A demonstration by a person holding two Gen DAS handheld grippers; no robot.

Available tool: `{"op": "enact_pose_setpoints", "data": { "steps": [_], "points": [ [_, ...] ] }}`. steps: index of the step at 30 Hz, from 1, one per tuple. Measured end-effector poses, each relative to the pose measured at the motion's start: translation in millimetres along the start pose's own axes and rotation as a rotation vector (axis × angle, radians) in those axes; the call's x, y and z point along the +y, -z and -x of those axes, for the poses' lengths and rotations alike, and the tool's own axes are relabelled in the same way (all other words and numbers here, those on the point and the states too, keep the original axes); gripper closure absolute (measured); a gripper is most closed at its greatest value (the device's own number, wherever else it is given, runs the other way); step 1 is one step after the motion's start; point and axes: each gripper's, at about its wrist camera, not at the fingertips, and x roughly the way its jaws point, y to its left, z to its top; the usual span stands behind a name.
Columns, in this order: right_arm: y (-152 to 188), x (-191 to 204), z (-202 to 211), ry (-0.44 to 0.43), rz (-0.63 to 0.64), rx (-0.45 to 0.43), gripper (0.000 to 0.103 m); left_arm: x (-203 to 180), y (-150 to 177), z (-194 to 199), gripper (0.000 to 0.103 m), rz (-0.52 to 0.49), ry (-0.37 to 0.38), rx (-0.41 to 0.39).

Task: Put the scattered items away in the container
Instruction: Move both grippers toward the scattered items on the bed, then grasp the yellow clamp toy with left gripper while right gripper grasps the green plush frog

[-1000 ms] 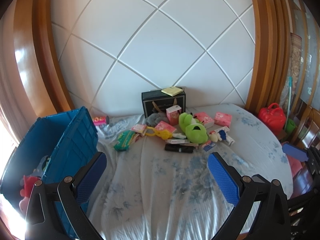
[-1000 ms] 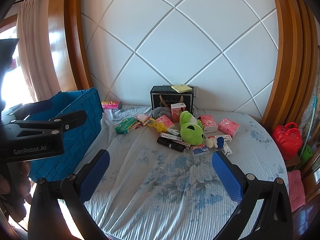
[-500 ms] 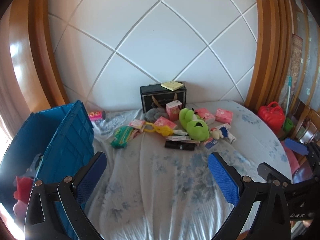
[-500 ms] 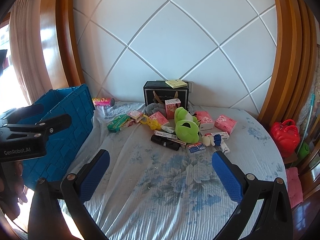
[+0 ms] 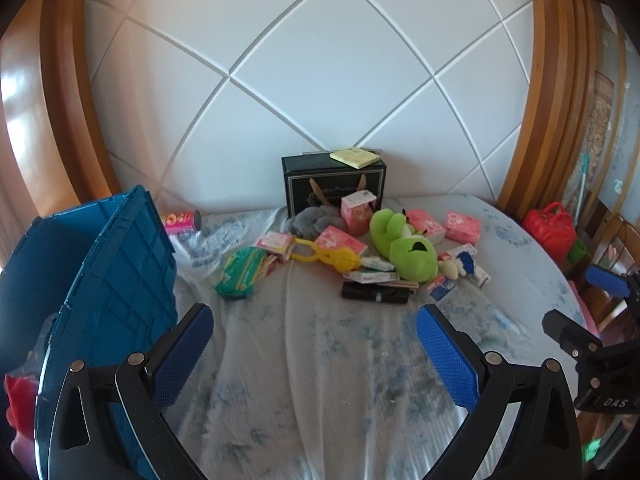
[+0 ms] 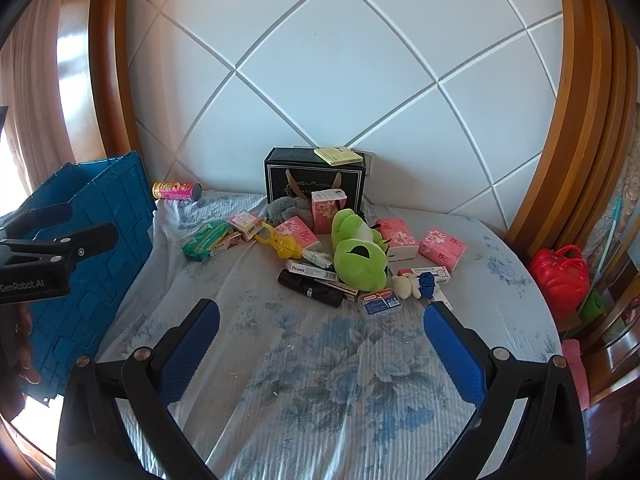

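A blue crate (image 5: 104, 280) stands at the left of the bed; it also shows in the right wrist view (image 6: 92, 264). A red toy (image 5: 20, 400) lies inside it. Scattered items lie in a heap by the headboard: a green plush frog (image 5: 408, 248) (image 6: 360, 256), pink tissue packs (image 6: 442, 248), a yellow toy (image 5: 332, 258), a green pouch (image 5: 240, 272), a black case (image 6: 312, 284), a pink can (image 6: 176, 191). My left gripper (image 5: 314, 354) is open and empty. My right gripper (image 6: 320, 344) is open and empty, short of the heap.
A black gift box (image 6: 314, 180) with a yellow notepad (image 6: 336, 155) on top stands against the padded headboard. A red bag (image 6: 560, 276) sits beyond the bed's right edge. The flowered sheet (image 6: 320, 360) lies under both grippers.
Both grippers have risen and moved forward a little toward the heap. The items lie as before, and both grippers stay open.
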Motion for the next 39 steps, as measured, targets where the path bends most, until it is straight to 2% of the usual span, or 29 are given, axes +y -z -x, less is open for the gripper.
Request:
{"op": "enact_pose_setpoints", "data": {
  "steps": [3,7,15,24,30,34,39],
  "points": [
    [-2,-5,-19,0.004,0.0,0.012,0.0,7,0,-20,0.0,0.008,0.016,0.031],
    [-5,-13,-47,-0.002,0.016,0.036,0.0,9,-1,-47,0.0,0.019,-0.001,0.051],
    [-13,-37,-125,-0.045,0.077,0.078,0.0,-8,-6,-110,0.0,0.046,-0.012,0.072],
    [-6,-57,-250,-0.068,0.14,0.137,0.0,-27,-8,-222,0.0,0.045,-0.035,0.102],
    [7,-66,-325,-0.041,0.158,0.191,0.0,-23,-14,-299,0.0,0.104,-0.024,0.133],
    [8,-71,-361,-0.027,0.155,0.213,0.0,-26,-14,-349,0.0,0.112,-0.004,0.188],
    [5,-69,-389,-0.02,0.169,0.225,0.0,-25,-15,-399,0.0,0.181,0.009,0.23]
  ]
}}
